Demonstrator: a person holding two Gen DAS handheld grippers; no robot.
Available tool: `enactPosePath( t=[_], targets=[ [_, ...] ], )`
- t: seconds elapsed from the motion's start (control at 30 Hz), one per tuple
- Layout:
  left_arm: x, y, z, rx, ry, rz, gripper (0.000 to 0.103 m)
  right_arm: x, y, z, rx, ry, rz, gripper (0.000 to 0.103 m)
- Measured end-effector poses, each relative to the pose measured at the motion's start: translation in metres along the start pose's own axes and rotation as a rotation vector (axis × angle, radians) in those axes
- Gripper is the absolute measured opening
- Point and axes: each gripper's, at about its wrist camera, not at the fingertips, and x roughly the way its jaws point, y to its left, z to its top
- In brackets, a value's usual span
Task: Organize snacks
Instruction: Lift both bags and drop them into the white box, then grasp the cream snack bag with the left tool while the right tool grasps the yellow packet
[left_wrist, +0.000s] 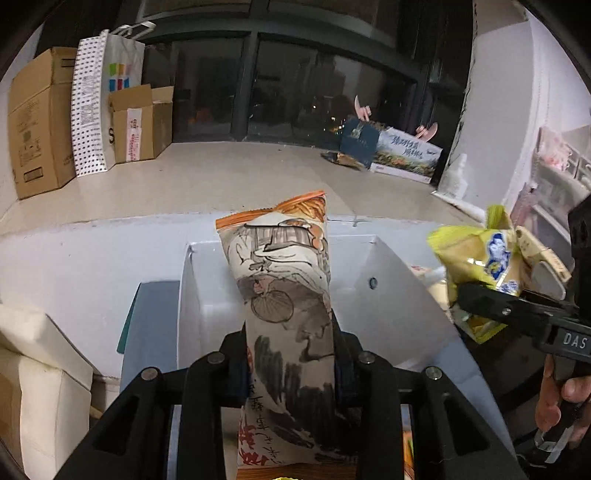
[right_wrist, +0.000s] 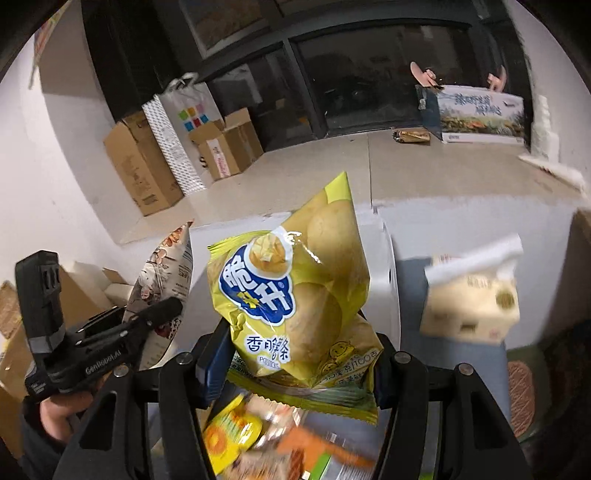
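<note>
My left gripper (left_wrist: 290, 354) is shut on a tall snack bag with an ink-painting print and orange top (left_wrist: 284, 295), held upright over a white open box (left_wrist: 391, 295). My right gripper (right_wrist: 303, 354) is shut on a yellow potato chip bag (right_wrist: 291, 295), held up in the air. The right gripper with the yellow bag also shows in the left wrist view (left_wrist: 480, 273), to the right of the white box. The left gripper and its printed bag show at the left of the right wrist view (right_wrist: 162, 288). Blurred loose snack packs (right_wrist: 266, 443) lie below the yellow bag.
A pale floor ledge runs behind the box. Cardboard boxes (left_wrist: 40, 122) and paper bags (left_wrist: 107, 99) stand at the back left by a dark window. A printed carton (left_wrist: 406, 155) lies at the back right. A cream carton (right_wrist: 469, 299) sits right of the white box.
</note>
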Motion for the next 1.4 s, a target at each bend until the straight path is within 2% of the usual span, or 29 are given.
enactPosePath(
  t=[0.13, 0.17, 0.2, 0.23, 0.27, 0.3, 0.33, 0.37, 0.5, 0.63, 0.73, 0.83, 0.97, 1.1, 1.17, 1.2, 1.4],
  targets=[
    [0.035, 0.007, 0.008, -0.003, 0.041, 0.006, 0.038, 0.045, -0.007, 0.016, 0.014, 0.062, -0.020, 0.064],
    [0.044, 0.010, 0.010, -0.010, 0.067, 0.016, 0.042, 0.052, -0.007, 0.017, 0.009, 0.063, -0.026, 0.068],
    [0.050, 0.013, 0.012, -0.016, 0.085, 0.036, 0.054, 0.060, -0.008, 0.018, 0.005, 0.069, -0.033, 0.069],
    [0.055, 0.016, 0.012, -0.026, 0.095, 0.056, 0.066, 0.068, -0.010, 0.018, 0.010, 0.080, -0.040, 0.082],
    [0.056, 0.020, 0.012, -0.041, 0.098, 0.060, 0.095, 0.072, -0.013, 0.018, 0.025, 0.087, -0.040, 0.093],
    [0.055, 0.024, 0.011, -0.059, 0.093, 0.058, 0.103, 0.072, -0.017, 0.017, 0.053, 0.076, -0.035, 0.095],
    [0.052, 0.028, 0.010, -0.071, 0.077, 0.050, 0.103, 0.071, -0.019, 0.017, 0.066, 0.068, -0.026, 0.102],
    [0.049, 0.031, 0.008, -0.075, 0.074, 0.054, 0.103, 0.069, -0.020, 0.017, 0.073, 0.058, -0.014, 0.103],
    [0.026, 0.034, 0.002, -0.057, 0.027, 0.063, 0.103, 0.047, -0.021, 0.015, 0.086, -0.012, 0.033, 0.103],
    [-0.009, 0.030, -0.003, -0.036, -0.047, 0.005, 0.103, 0.006, -0.012, 0.007, 0.037, -0.145, 0.080, 0.103],
    [-0.047, 0.025, -0.013, -0.011, -0.136, -0.044, 0.103, -0.019, -0.001, -0.001, -0.011, -0.160, 0.076, 0.103],
    [-0.081, 0.016, -0.028, 0.026, -0.191, -0.049, 0.103, -0.051, 0.009, -0.019, -0.026, -0.185, 0.104, 0.103],
    [-0.111, 0.005, -0.052, 0.028, -0.128, -0.070, 0.103, -0.085, 0.019, -0.049, -0.032, -0.204, 0.155, 0.103],
    [-0.138, -0.004, -0.088, 0.055, -0.098, -0.058, 0.103, -0.124, 0.025, -0.090, -0.018, -0.241, 0.186, 0.103],
    [-0.148, -0.007, -0.107, 0.054, -0.093, -0.026, 0.103, -0.138, 0.028, -0.108, -0.015, -0.256, 0.185, 0.103],
    [-0.150, -0.007, -0.116, 0.045, -0.084, -0.020, 0.103, -0.147, 0.030, -0.122, -0.010, -0.265, 0.183, 0.103],
    [-0.142, 0.012, -0.171, -0.067, 0.019, -0.095, 0.103, -0.172, 0.033, -0.177, 0.014, -0.233, 0.200, 0.103]
  ],
)
